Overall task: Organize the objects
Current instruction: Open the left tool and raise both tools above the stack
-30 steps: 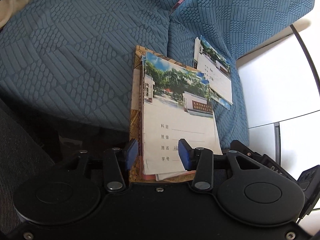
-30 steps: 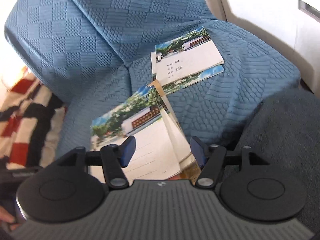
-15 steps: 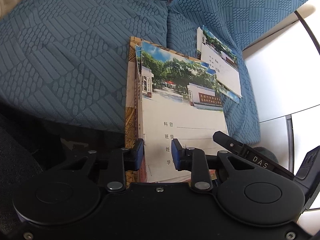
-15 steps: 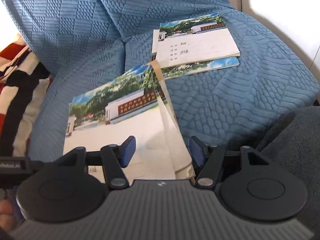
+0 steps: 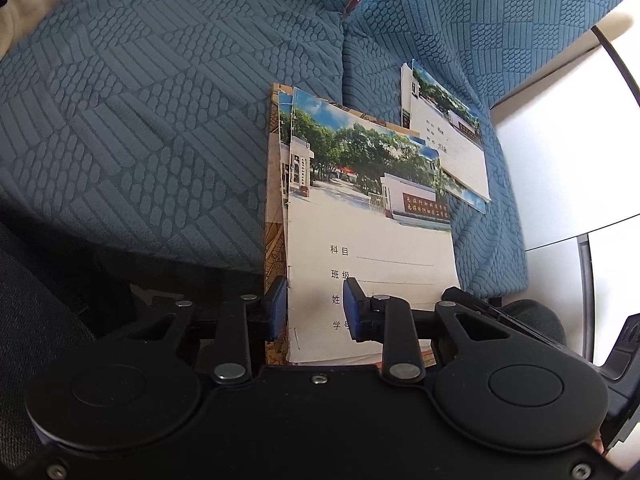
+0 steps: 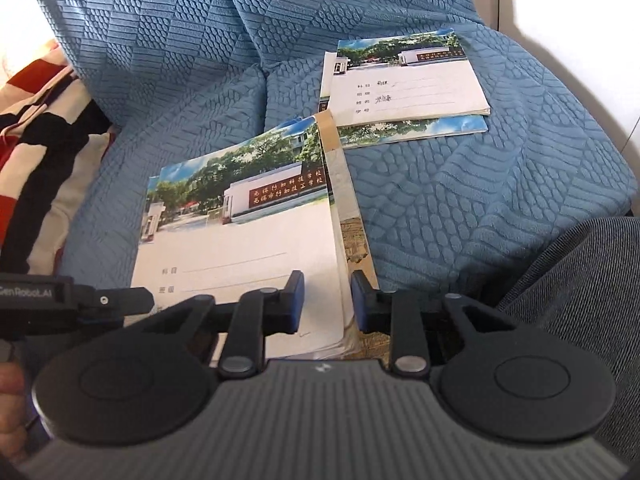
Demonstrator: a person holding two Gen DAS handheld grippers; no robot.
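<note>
A stack of notebooks point(image 5: 368, 220) with a photo cover lies on a brown book point(image 5: 274, 200) on the blue sofa seat point(image 5: 160, 120). My left gripper point(image 5: 316, 308) is shut on the stack's near left edge, one pad at the spine and one on the white cover. In the right wrist view the same stack point(image 6: 240, 232) has its near right edge between the pads of my right gripper point(image 6: 328, 304). Its jaws are closing, and the pads touch the cover and the brown book point(image 6: 356, 240). A second, smaller notebook pile point(image 6: 408, 84) lies farther back.
The smaller pile point(image 5: 452, 148) sits near the sofa's right end, beside a white surface point(image 5: 560, 160). A red, black and white striped cloth point(image 6: 36, 140) lies at the left. Dark grey fabric point(image 6: 580, 280) fills the near right. A hand point(image 6: 8, 392) shows at the left edge.
Both grippers narrowed their jaws onto the near edge of the notebook stack, the left first and the right just now. The right gripper came closer and lower over the stack.
</note>
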